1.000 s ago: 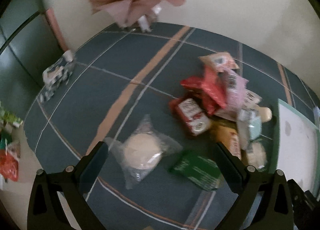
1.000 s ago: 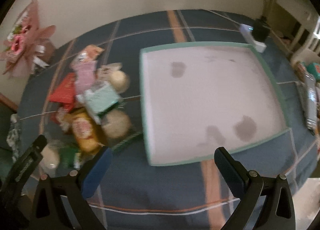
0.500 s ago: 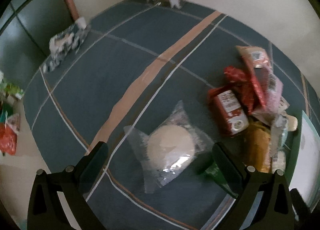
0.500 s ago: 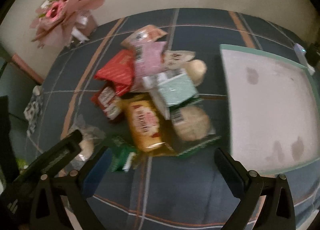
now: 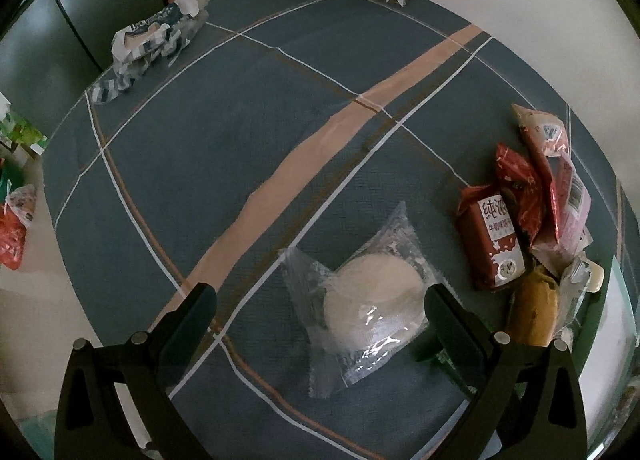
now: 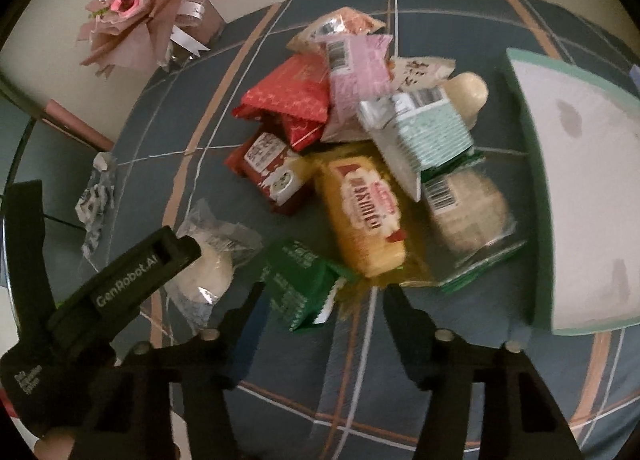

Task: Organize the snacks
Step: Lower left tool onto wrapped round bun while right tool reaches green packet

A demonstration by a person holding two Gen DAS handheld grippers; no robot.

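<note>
A round pale bun in a clear wrapper [image 5: 372, 300] lies on the blue checked tablecloth, between the wide-open fingers of my left gripper [image 5: 320, 308], which hovers just above it. My right gripper [image 6: 325, 292] points down at a green packet [image 6: 304, 280]. Its jaws are closing with the packet's near end between them, and a gap still shows on the right side. Behind lies a heap of snacks: a yellow packet [image 6: 368, 212], red packets [image 6: 288, 100], a pink one [image 6: 360, 76], a mint one [image 6: 428, 132] and a round cake [image 6: 468, 212].
A white tray with a teal rim [image 6: 524, 140] sits right of the heap. A pink flower bouquet [image 6: 136, 8] stands at the back edge. A crumpled blue-and-white wrapper [image 5: 152, 44] lies at the far left. Bags [image 5: 16, 220] show beyond the table's left edge.
Both grippers moved left and down. The right view swung from the tray to the snack heap and its jaws narrowed around the green packet. The bun now lies between the left fingers.
</note>
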